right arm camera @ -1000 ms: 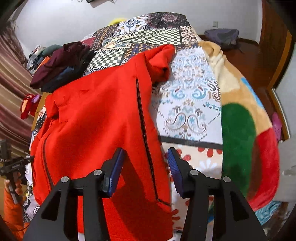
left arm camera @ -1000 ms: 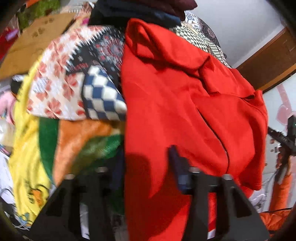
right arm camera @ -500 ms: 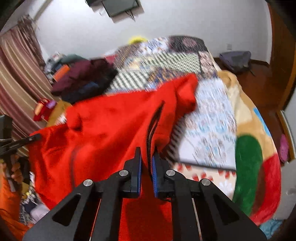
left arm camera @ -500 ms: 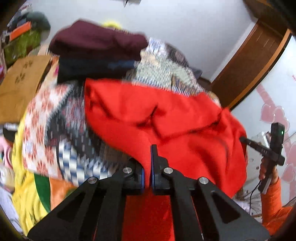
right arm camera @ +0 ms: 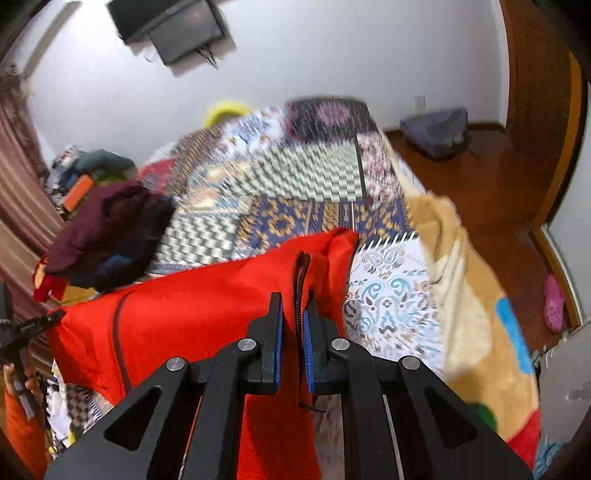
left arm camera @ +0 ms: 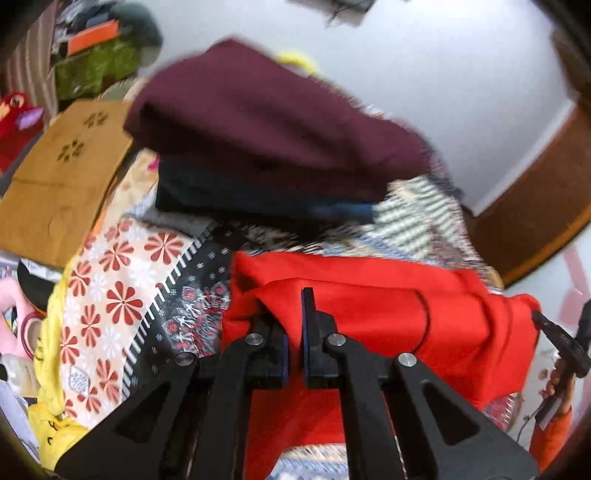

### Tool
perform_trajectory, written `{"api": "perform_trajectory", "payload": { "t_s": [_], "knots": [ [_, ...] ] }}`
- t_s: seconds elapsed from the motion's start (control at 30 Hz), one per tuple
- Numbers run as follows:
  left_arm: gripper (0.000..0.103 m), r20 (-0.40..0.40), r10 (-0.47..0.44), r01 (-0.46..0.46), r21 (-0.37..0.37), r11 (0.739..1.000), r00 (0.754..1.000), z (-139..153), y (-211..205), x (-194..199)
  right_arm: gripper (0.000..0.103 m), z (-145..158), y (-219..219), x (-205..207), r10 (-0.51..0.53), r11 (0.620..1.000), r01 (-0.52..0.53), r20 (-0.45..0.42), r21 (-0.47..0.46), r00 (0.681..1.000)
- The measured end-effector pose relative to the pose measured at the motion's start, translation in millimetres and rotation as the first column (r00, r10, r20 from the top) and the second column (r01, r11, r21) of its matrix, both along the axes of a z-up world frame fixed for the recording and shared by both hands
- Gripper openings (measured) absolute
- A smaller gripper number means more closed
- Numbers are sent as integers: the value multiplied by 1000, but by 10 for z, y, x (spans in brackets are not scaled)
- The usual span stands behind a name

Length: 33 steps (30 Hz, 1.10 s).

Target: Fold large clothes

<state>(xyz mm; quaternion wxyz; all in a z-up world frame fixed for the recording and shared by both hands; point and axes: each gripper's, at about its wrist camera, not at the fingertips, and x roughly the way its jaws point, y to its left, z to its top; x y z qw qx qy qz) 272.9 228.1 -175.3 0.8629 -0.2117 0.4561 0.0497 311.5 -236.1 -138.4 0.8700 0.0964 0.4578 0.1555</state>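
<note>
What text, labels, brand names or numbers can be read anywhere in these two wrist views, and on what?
None can be read.
Brown cardboard box: printed paw-like marks only, no words.
Yellow cloth: dark markings, too blurred to read.
Red jacket, wall screen: no lettering visible.

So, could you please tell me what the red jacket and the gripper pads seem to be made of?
The red jacket looks like matte fleece or soft knit, judging by its soft folds, with a dark zipper. The tool pads look like blue rubber, though that is uncertain.
</note>
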Motion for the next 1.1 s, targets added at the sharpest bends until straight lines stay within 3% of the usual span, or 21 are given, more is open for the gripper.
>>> {"api": "perform_trajectory", "payload": {
  "t_s": [0.13,0.23,0.3,0.37,0.4,0.47,0.53,0.8,0.93,1.0,1.03,1.1],
  "knots": [
    [10,-113,21,-19,24,1000,993,-429,10,177,13,-256,99,169,-14,998,10,-49,-65,999],
    [19,-128,-3,6,19,1000,992,-504,0,122,18,-241,58,146,-20,999,16,-64,-51,998],
    [46,-137,-11,16,35,999,991,-471,1,51,19,-182,0,113,-16,999,13,-74,-39,997],
    [61,-135,-18,23,36,999,991,-415,24,-70,22,-119,-42,51,-12,999,9,-80,-34,997],
    [61,-128,-23,27,30,999,992,-394,43,-130,24,-84,-63,11,-6,999,4,-80,-32,997],
    [62,-123,-37,39,14,999,992,-371,65,-265,40,2,-117,-139,4,999,-7,-68,-36,998],
    [62,-127,-41,42,5,999,991,-365,56,-387,46,41,-137,-267,8,999,-11,-54,-46,999],
    [62,-182,-111,101,-62,993,977,-610,-181,-672,46,-137,-58,-520,77,996,-81,-126,-32,989],
    [62,-206,-124,116,-50,992,971,-710,-301,-685,47,-337,-3,-563,96,995,-99,-173,-4,980],
    [61,-201,-122,116,-42,992,972,-701,-338,-684,49,-352,14,-580,97,995,-98,-150,4,984],
    [57,-195,-113,109,-32,994,974,-676,-346,-687,44,-346,23,-577,100,995,-100,-140,8,985],
    [28,-182,-124,122,-26,992,975,-602,-367,-697,25,-329,36,-573,122,992,-115,-152,52,981]
  ]
}}
